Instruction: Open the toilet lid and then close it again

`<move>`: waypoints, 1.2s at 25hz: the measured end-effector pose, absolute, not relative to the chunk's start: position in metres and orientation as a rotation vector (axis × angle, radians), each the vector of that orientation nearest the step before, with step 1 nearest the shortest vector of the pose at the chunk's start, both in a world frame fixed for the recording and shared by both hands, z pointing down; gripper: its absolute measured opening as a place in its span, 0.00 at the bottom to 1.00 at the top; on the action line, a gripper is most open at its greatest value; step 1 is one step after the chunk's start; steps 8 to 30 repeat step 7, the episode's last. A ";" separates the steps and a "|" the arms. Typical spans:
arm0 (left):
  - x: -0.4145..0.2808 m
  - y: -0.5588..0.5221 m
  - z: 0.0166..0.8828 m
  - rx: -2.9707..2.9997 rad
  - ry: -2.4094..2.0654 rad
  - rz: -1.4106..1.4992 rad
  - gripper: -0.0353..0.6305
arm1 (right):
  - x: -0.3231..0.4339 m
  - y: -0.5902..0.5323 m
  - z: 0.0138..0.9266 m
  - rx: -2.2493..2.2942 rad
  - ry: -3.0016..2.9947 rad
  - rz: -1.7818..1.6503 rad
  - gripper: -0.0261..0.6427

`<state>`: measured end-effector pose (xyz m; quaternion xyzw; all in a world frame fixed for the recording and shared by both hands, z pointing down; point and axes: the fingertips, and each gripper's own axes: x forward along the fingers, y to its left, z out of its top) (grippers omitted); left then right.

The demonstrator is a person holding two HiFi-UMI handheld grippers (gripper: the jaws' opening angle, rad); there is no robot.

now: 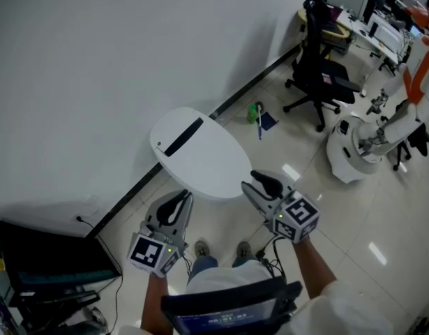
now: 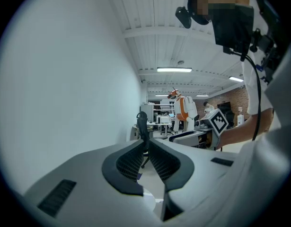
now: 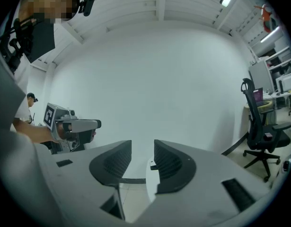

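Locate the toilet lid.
Head view, centre: the toilet lid lies by the white wall, just beyond the left hand-held gripper and right hand-held gripper; black office chair farther right.

We cannot see beneath the toilet lid (image 1: pixel 200 152). In the right gripper view, the right gripper (image 3: pixel 143 148) blocks all but a white sliver of it. A green thing (image 1: pixel 255 112) at the lid's one o'clock is too small to name. The white robot (image 1: pixel 348 152) at three o'clock runs off the edge.

Left hand-held gripper (image 2: pixel 147 141), jaws together, empty.
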<state>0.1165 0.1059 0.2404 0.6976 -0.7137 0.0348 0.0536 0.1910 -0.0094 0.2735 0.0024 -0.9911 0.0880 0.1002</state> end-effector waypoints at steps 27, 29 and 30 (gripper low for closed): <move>0.131 0.098 0.238 2.117 -2.176 0.117 0.10 | 0.205 -0.016 0.274 0.004 -2.932 0.270 0.27; 0.131 0.098 0.238 2.117 -2.176 0.117 0.10 | 0.205 -0.016 0.274 0.004 -2.932 0.270 0.27; 0.131 0.098 0.238 2.117 -2.176 0.117 0.10 | 0.205 -0.016 0.274 0.004 -2.932 0.270 0.27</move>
